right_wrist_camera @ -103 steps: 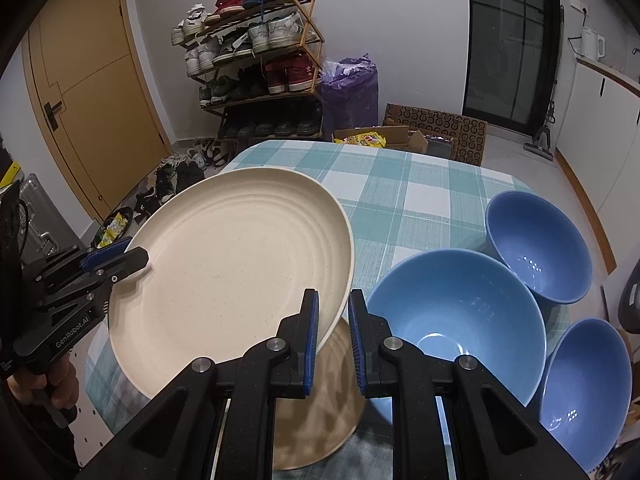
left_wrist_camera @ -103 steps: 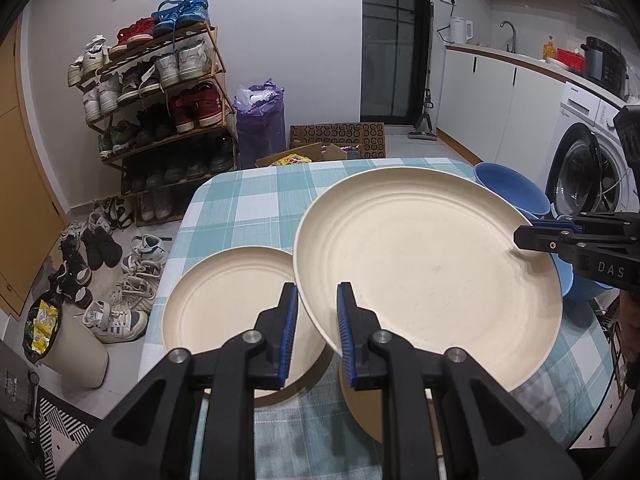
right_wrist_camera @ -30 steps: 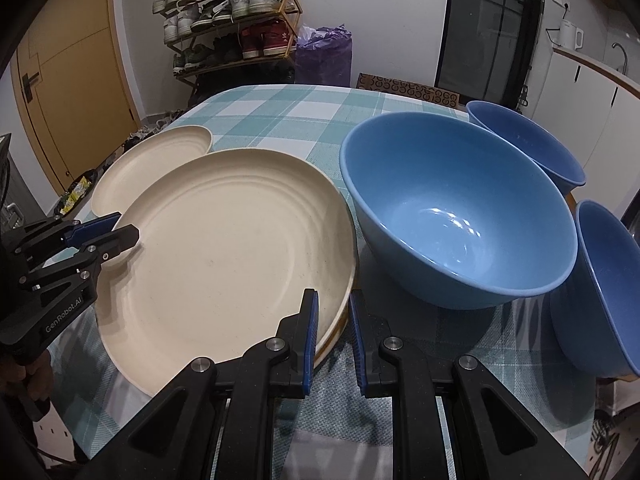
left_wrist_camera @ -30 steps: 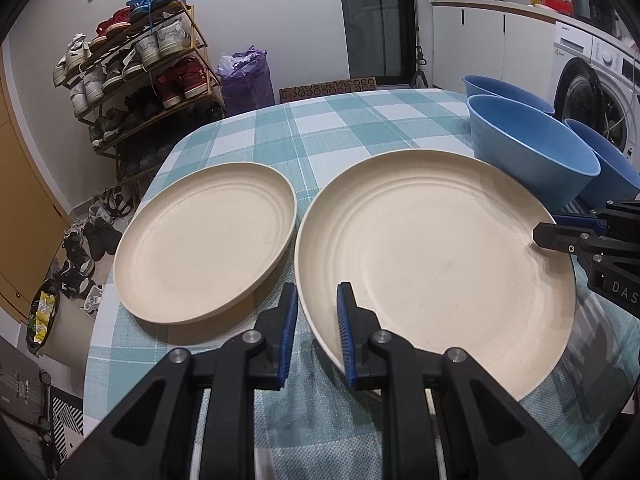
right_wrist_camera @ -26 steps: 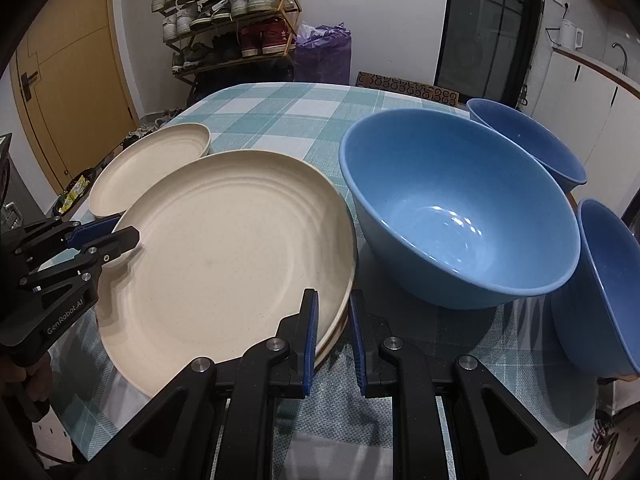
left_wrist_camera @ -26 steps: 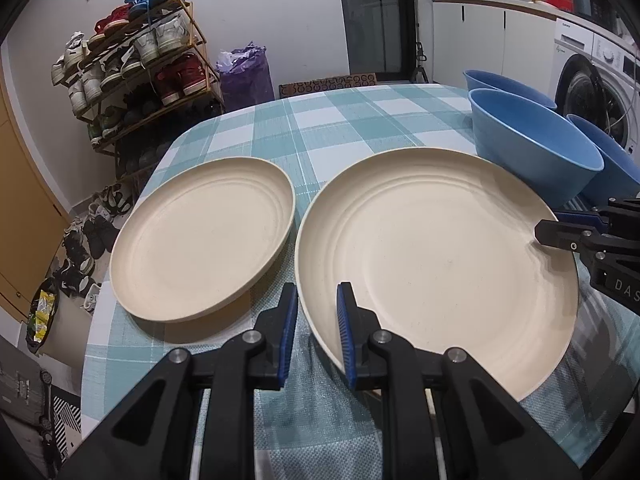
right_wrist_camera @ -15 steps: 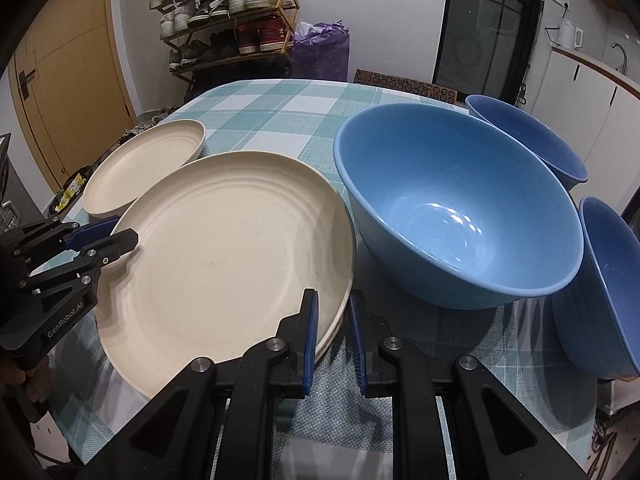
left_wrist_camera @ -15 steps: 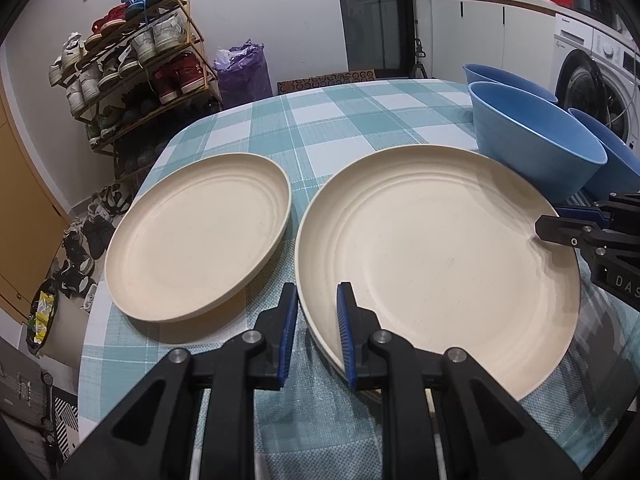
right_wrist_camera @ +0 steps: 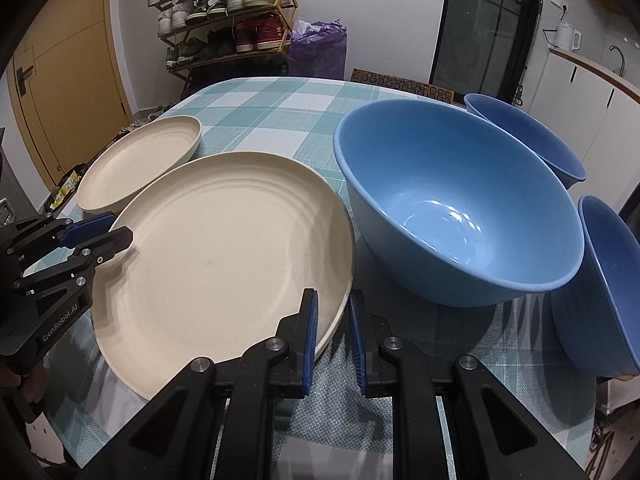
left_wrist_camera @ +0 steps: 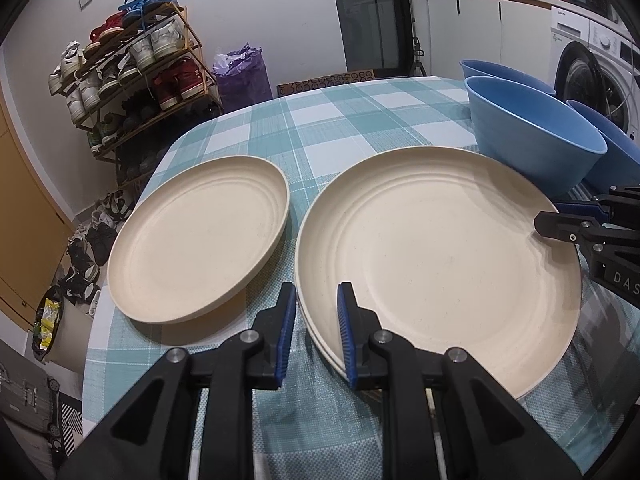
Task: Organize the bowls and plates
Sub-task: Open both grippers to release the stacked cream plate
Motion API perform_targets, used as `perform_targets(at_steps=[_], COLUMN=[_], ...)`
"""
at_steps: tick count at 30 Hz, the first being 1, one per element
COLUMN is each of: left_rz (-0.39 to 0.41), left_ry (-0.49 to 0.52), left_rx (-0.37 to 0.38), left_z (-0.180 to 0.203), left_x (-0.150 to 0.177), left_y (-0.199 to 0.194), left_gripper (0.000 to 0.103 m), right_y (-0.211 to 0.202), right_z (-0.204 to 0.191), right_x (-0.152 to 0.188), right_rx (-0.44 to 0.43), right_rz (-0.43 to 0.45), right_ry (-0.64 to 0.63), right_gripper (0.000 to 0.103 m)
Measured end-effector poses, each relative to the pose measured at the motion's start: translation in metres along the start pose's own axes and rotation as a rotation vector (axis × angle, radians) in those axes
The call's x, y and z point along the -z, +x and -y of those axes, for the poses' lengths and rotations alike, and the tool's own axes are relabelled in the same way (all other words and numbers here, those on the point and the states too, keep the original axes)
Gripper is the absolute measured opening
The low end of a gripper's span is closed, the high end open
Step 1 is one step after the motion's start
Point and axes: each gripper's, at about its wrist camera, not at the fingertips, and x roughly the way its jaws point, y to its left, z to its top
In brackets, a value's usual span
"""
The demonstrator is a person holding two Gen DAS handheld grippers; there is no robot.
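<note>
A large cream plate (left_wrist_camera: 440, 260) (right_wrist_camera: 224, 248) lies level on a second plate of the same kind, whose rim (left_wrist_camera: 320, 344) peeks out beneath it. My left gripper (left_wrist_camera: 316, 300) (right_wrist_camera: 108, 236) is shut on the top plate's near-left rim. On the opposite rim, beside the bowls, my right gripper (right_wrist_camera: 332, 308) (left_wrist_camera: 560, 220) is shut as well. A smaller cream plate (left_wrist_camera: 200, 240) (right_wrist_camera: 140, 160) sits on the table to the left. Right of the plates stand a big blue bowl (right_wrist_camera: 460, 208) (left_wrist_camera: 528, 144) and two smaller blue bowls (right_wrist_camera: 524, 136) (right_wrist_camera: 612, 280).
A checked teal tablecloth (left_wrist_camera: 340, 120) covers the table, bare at the far side. A shoe rack (left_wrist_camera: 140, 72) and a purple bag (left_wrist_camera: 240, 76) stand beyond the far edge, with shoes on the floor at left. A washing machine (left_wrist_camera: 600, 64) is at the right.
The large plate, earlier held tilted in the air by both grippers, has come down level onto the plate beneath. Over the last second hardly anything has shifted.
</note>
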Motion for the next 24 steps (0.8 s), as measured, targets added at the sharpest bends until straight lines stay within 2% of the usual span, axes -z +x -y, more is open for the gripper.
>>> perform_targets(at_steps=[7, 15, 18, 24], left_rz=[-0.003, -0.027, -0.018, 0.007], left_ry=[-0.01, -0.07, -0.078, -0.106], left_rx=[0.014, 0.075, 0.07, 0.07], left_z=[-0.002, -0.012, -0.015, -0.023], left_x=[0.0, 0.001, 0.0, -0.003], left_y=[-0.002, -0.003, -0.009, -0.023], left_gripper=[0.021, 0.023, 0.033, 0.049], right_y=[0.001, -0.003, -0.008, -0.021], right_z=[-0.002, -0.003, -0.002, -0.004], right_x=[0.002, 0.002, -0.001, -0.004], right_rx=[0.007, -0.006, -0.014, -0.059], right_rz=[0.005, 0.008, 0.022, 0.045], right_ry=[-0.009, -0.003, 0.002, 0.003], right_gripper=[0.016, 0.02, 0.022, 0.044])
